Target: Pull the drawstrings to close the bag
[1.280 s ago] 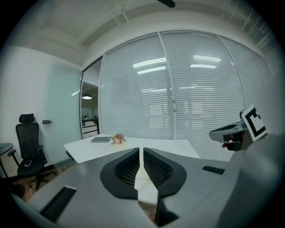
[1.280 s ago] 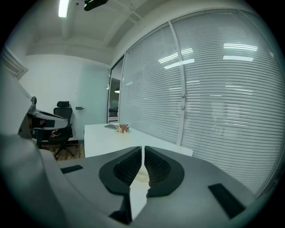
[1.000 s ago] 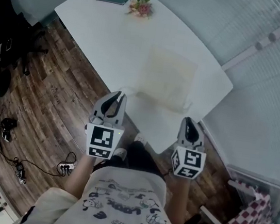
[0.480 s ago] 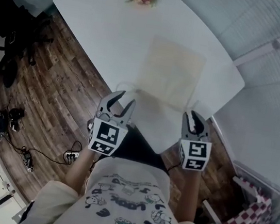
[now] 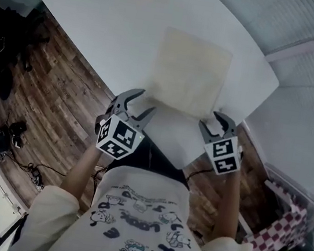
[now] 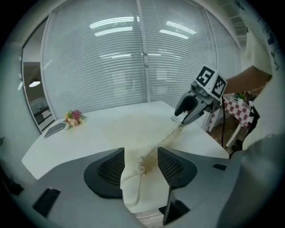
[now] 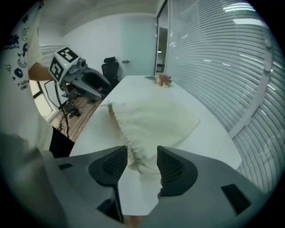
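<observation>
Both tools opening at the gathered bag mouth
Flat cream cloth drawstring bag (image 5: 189,71) lies on the white worktop (image 5: 119,28), mouth at the near edge. Left tool (image 5: 142,102) and right tool (image 5: 212,122) jaws opening, thin cord (image 6: 139,167) loose between, unpinched. Likely light, limp; grip the cord ends, not the cloth

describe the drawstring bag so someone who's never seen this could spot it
On the white table, look near the edge closest to the person for the flat cream cloth bag with a gathered mouth and thin cords. The only other things, a small bunch of pink flowers and a dark flat rectangle, sit at the far end.
</observation>
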{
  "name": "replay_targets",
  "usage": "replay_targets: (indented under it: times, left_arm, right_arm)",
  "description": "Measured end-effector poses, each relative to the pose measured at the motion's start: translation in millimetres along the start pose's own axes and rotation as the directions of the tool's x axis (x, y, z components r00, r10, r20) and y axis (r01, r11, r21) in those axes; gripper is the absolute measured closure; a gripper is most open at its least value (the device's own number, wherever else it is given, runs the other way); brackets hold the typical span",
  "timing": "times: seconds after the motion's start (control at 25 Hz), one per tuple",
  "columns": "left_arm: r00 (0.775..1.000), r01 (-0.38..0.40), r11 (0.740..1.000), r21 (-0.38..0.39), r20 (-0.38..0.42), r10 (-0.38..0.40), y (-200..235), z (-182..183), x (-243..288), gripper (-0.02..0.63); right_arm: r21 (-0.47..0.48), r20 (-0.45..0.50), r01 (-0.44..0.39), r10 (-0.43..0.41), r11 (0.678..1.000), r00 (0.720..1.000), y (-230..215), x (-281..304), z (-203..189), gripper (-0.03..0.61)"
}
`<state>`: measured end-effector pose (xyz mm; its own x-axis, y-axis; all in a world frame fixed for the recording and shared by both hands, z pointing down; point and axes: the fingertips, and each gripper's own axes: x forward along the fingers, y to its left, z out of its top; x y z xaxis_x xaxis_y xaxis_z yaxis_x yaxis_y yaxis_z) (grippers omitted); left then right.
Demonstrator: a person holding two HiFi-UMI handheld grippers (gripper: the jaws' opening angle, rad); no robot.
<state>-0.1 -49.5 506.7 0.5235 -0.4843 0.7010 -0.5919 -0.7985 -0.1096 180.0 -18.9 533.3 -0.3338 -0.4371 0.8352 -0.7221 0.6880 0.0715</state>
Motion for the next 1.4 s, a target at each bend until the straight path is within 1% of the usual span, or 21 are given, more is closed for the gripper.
replay_targets:
  times: [0.12, 0.2, 0.32, 0.4, 0.48, 0.56, 0.64, 0.72, 0.8, 0.96, 1.0, 1.08, 1.16, 1.2, 1.24, 1.28, 1.4]
  left_arm:
    - [0.996, 0.071, 0.996, 0.060, -0.056, -0.068, 5, -11, 11, 0.353]
    - [0.990, 0.118, 0.990, 0.076, -0.089, -0.111, 5, -19, 18, 0.347]
    - [0.971, 0.198, 0.977, 0.085, -0.151, -0.183, 3, -32, 28, 0.345]
    - [0.957, 0.238, 0.964, 0.115, -0.198, -0.213, 3, -40, 32, 0.345]
    - [0.945, 0.265, 0.951, 0.158, -0.240, -0.224, 2, -46, 35, 0.345]
    - [0.934, 0.287, 0.940, 0.182, -0.269, -0.233, 1, -52, 39, 0.345]
    - [0.927, 0.301, 0.938, 0.172, -0.282, -0.245, 0, -56, 42, 0.345]
    - [0.922, 0.308, 0.939, 0.154, -0.290, -0.255, -1, -59, 45, 0.345]
    - [0.915, 0.316, 0.936, 0.156, -0.311, -0.257, -3, -63, 48, 0.347]
    - [0.880, 0.354, 0.917, 0.181, -0.395, -0.262, -8, -79, 49, 0.347]
    - [0.875, 0.361, 0.916, 0.178, -0.406, -0.265, -9, -82, 48, 0.347]
    - [0.871, 0.361, 0.919, 0.158, -0.408, -0.273, -10, -84, 46, 0.351]
    - [0.879, 0.340, 0.930, 0.141, -0.400, -0.261, -7, -83, 45, 0.391]
    - [0.886, 0.319, 0.938, 0.136, -0.393, -0.245, -4, -82, 45, 0.513]
    - [0.893, 0.300, 0.945, 0.130, -0.387, -0.231, -1, -81, 45, 0.555]
    - [0.896, 0.290, 0.949, 0.122, -0.383, -0.225, 1, -80, 46, 0.557]
    - [0.893, 0.291, 0.953, 0.083, -0.382, -0.239, 1, -80, 45, 0.557]
  right_arm:
    - [-0.044, -0.101, -0.080, 0.075, 0.996, 0.992, 4, 14, -12, 0.357]
    - [-0.071, -0.160, -0.118, 0.105, 0.991, 0.982, 5, 20, -21, 0.357]
    - [-0.127, -0.236, -0.162, 0.128, 0.979, 0.963, 4, 26, -33, 0.357]
    - [-0.165, -0.284, -0.209, 0.157, 0.964, 0.946, 7, 29, -38, 0.357]
    - [-0.181, -0.321, -0.243, 0.176, 0.953, 0.930, 12, 31, -41, 0.359]
    - [-0.178, -0.338, -0.251, 0.180, 0.952, 0.924, 13, 32, -43, 0.365]
    - [-0.173, -0.344, -0.248, 0.177, 0.953, 0.922, 14, 34, -44, 0.420]
    - [-0.181, -0.352, -0.241, 0.166, 0.953, 0.921, 15, 35, -48, 0.461]
    - [-0.191, -0.363, -0.233, 0.152, 0.953, 0.919, 15, 36, -53, 0.495]
    - [-0.165, -0.354, -0.228, 0.158, 0.960, 0.922, 17, 36, -54, 0.508]
    - [-0.157, -0.352, -0.229, 0.162, 0.961, 0.922, 18, 36, -54, 0.509]
    - [-0.157, -0.355, -0.230, 0.163, 0.960, 0.921, 21, 35, -54, 0.511]
    - [-0.172, -0.362, -0.229, 0.155, 0.958, 0.919, 23, 34, -56, 0.511]
    - [-0.178, -0.363, -0.225, 0.149, 0.958, 0.920, 23, 33, -56, 0.511]
    - [-0.180, -0.359, -0.218, 0.142, 0.959, 0.922, 23, 33, -57, 0.510]
    - [-0.176, -0.355, -0.208, 0.135, 0.962, 0.925, 22, 33, -57, 0.508]
    - [-0.159, -0.350, -0.178, 0.113, 0.971, 0.930, 19, 33, -59, 0.505]
